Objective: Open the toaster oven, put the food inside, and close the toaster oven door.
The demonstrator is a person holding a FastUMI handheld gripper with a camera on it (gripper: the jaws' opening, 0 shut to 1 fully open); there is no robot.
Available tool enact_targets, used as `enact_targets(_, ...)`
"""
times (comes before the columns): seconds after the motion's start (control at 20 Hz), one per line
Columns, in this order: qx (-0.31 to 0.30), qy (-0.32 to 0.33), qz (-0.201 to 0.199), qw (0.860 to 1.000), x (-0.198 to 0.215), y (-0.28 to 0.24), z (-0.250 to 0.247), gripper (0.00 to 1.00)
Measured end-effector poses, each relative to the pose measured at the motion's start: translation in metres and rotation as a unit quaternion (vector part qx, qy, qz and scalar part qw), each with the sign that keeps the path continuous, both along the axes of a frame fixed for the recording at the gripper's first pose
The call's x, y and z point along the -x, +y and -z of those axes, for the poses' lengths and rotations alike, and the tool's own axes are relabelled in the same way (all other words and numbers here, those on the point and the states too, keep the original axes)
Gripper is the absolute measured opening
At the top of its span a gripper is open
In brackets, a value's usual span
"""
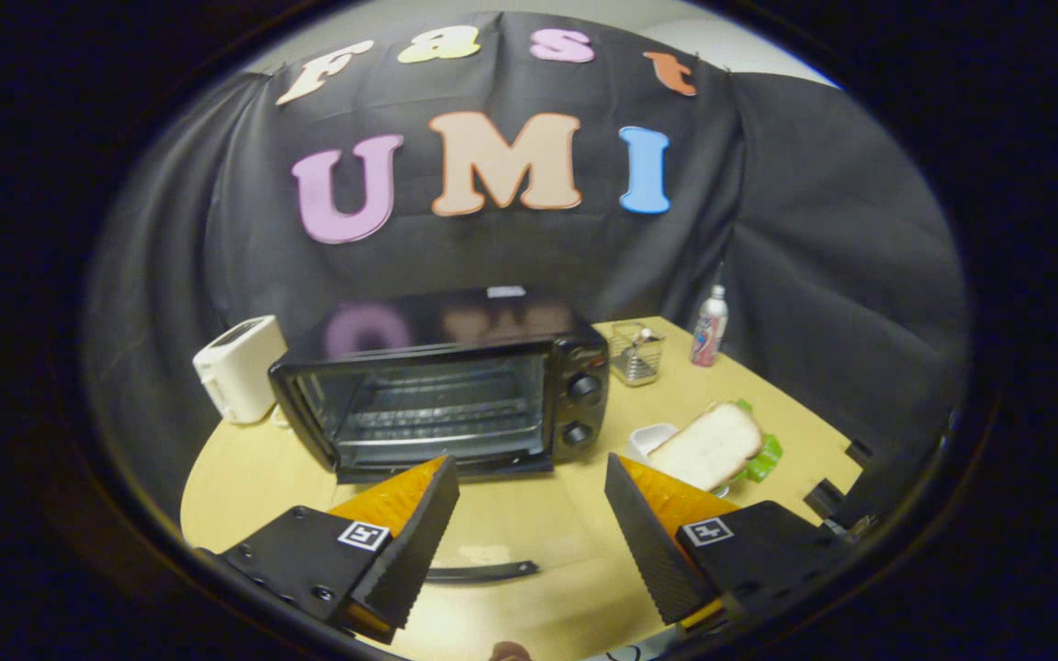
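A black toaster oven (455, 395) stands on the round wooden table (253, 459), just beyond my fingers. Its glass door looks shut, a wire rack shows through the glass, and two knobs (581, 408) sit on its right side. To the oven's right, a sandwich (708, 445) of white bread with green lettuce rests on a small white dish (650, 438), just past my right finger. My gripper (531, 477) is open above the table in front of the oven, with nothing between its fingers.
A white pop-up toaster (237, 367) stands left of the oven. Behind the sandwich are a small wire holder (636, 353) and a bottle (710, 326). A thin dark strip (483, 572) lies on the table between my fingers. Small black pieces (827, 496) sit at the table's right edge.
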State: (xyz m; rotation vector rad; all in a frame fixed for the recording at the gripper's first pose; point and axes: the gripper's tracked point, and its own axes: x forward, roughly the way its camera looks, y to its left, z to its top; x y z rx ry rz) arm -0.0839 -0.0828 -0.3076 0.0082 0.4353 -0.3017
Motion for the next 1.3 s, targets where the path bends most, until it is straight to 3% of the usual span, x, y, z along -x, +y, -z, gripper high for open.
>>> enact_targets(0.4, -0.017, -0.054, 0.13, 0.99, -0.011, -0.112, -0.027, 0.99)
enact_targets(0.8, -0.037, -0.037, 0.213, 0.976, 0.003, -0.205, -0.003, 0.99)
enact_targets(1.05, -0.075, -0.006, 0.224, 0.972, 0.003, -0.232, 0.044, 0.99)
enact_targets(1.3, -0.13, 0.014, 0.19, 0.973, -0.016, -0.239, 0.089, 0.99)
